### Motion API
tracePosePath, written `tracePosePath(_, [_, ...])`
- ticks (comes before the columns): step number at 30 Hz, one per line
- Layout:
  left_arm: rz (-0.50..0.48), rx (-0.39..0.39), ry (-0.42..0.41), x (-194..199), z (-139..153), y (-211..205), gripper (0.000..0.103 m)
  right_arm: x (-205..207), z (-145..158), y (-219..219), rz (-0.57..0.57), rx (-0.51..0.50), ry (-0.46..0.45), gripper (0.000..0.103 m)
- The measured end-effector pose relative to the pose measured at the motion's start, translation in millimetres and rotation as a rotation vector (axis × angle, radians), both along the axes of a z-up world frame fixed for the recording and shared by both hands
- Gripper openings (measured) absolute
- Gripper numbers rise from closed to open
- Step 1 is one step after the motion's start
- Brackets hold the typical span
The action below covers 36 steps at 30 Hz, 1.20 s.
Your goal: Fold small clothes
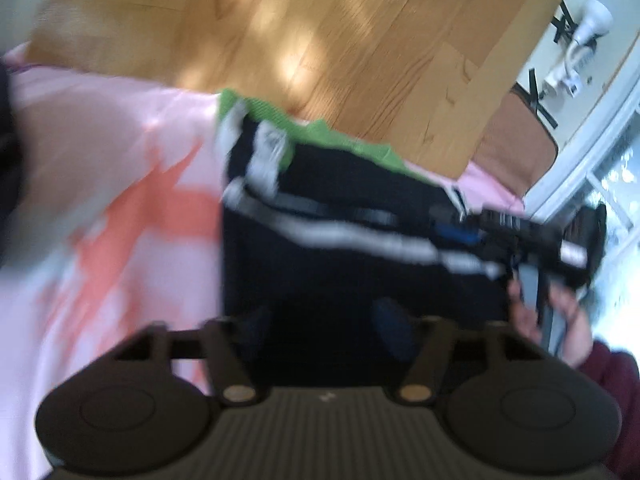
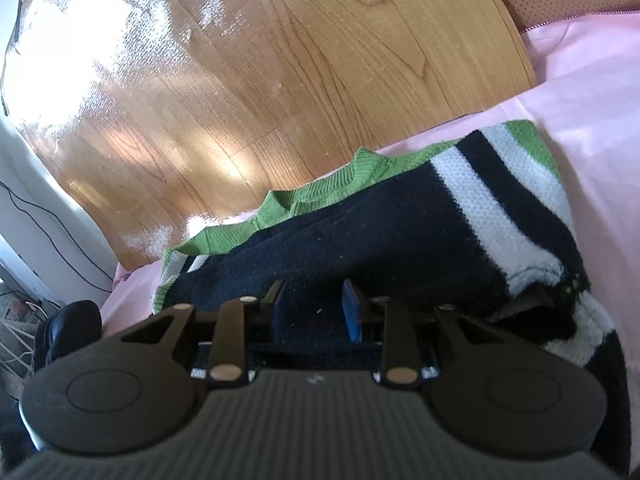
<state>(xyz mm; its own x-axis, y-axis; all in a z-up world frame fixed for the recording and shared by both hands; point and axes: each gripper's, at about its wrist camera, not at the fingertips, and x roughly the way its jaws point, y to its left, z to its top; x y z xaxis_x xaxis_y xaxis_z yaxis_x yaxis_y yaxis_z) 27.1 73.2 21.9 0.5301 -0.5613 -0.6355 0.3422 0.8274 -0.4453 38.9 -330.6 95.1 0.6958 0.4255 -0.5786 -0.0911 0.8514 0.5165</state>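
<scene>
A black, white and green knitted sweater [image 2: 400, 216] lies partly folded on a pink sheet [image 2: 592, 80], near the edge by the wooden floor [image 2: 240, 80]. The right gripper [image 2: 316, 308] pinches black knit between narrowed jaws. The left gripper [image 1: 320, 320], blurred, hovers wide apart over it, gripping nothing.

Beyond your claws runs a glossy wooden floor [image 2: 280, 80], sunlit in patches. Under them spreads a pink sheet [image 1: 120, 140] with coral shapes. Off to the far right of your left claw, a white lamp [image 1: 588, 36] lies on a pale surface. Left of your right claw, dark cables [image 2: 48, 216] trail down a white wall.
</scene>
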Motion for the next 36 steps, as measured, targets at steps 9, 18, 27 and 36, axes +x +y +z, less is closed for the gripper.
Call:
tracePosePath(9, [-0.015,-0.079,0.098,-110,-4,40,0.022,-97,11,41,0.338,0.084,0.1,0.046])
tracePosePath(18, [0.059,-0.132,0.118,-149,9,69,0.012,-199,23,18,0.484,0.184,0.078,0.046])
tracePosePath(27, [0.007,-0.085,0.157,-152,3,58,0.06,-274,38,-110,0.092,0.055,0.04,0.051])
tracePosePath(36, [-0.007,-0.033,0.169,-158,0,58,0.008,-300,25,-113,0.182,-0.033,0.075,0.039])
